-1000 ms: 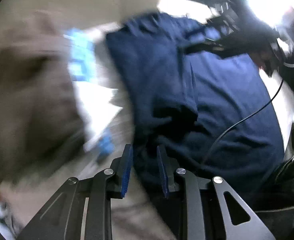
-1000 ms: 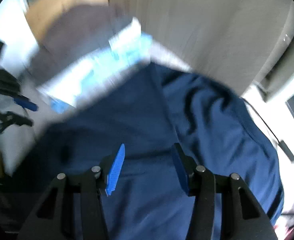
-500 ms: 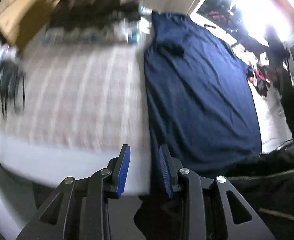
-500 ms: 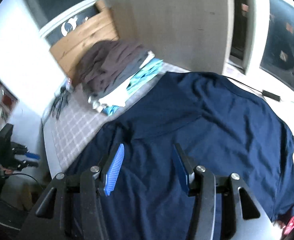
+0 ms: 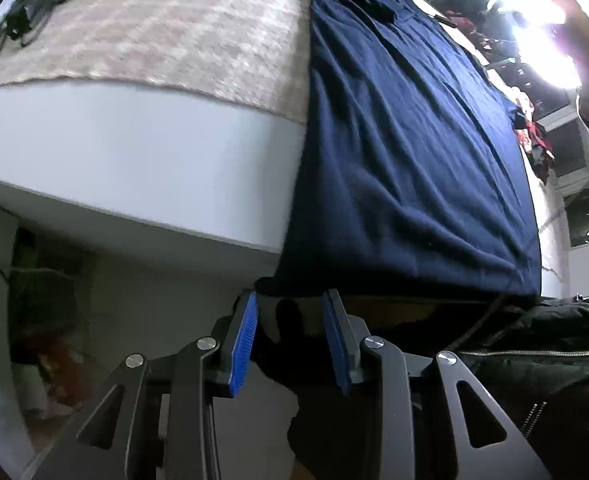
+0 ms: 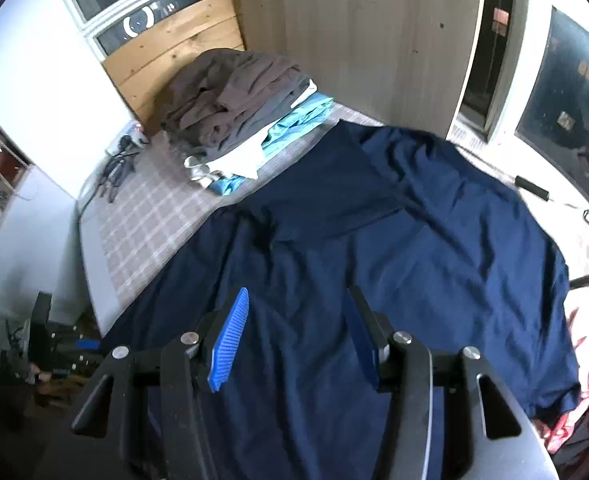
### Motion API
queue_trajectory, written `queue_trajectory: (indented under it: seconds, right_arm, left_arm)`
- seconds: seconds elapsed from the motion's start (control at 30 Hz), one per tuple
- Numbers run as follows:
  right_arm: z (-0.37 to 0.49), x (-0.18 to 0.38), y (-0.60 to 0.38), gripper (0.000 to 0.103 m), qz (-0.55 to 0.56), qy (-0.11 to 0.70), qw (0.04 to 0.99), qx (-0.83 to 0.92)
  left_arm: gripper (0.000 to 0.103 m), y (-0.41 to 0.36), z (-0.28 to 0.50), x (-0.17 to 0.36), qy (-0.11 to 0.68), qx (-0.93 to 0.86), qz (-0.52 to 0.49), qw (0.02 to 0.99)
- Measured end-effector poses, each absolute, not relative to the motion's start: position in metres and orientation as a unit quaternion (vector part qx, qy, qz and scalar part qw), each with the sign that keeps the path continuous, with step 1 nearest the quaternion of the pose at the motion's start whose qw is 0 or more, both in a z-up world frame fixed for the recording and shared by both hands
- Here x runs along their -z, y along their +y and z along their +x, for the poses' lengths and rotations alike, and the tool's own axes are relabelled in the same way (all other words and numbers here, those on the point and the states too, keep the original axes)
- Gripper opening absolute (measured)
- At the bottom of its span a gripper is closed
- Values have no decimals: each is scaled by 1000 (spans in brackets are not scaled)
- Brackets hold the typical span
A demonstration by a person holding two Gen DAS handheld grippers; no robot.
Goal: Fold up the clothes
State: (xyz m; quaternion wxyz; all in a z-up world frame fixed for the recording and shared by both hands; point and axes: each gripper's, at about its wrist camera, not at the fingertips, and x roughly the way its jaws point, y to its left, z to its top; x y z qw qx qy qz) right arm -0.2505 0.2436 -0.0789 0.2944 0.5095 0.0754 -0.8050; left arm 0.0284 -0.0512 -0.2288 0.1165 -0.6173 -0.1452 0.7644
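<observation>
Navy shirt (image 6: pixel 374 240) lies flat on bed (image 5: pixel 154 40), hem hanging over edge. Soft, limp, light; grab hem corners. Left gripper (image 5: pixel 290 344) opening at hem corner, nothing pinched. Right gripper (image 6: pixel 298 340) open above cloth.
</observation>
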Motion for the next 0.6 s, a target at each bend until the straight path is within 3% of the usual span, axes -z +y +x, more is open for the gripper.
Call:
queue_trajectory:
  seconds: [0.23,0.6]
  right_arm:
    - [-307,102,188,51,524,63,231,817]
    - [-415,187,91,51,581,33,136,802]
  left_arm:
    - [35,-47,19,245,-152,-770,-607,129]
    - [35,-52,15,247,-145,-777,-596,142]
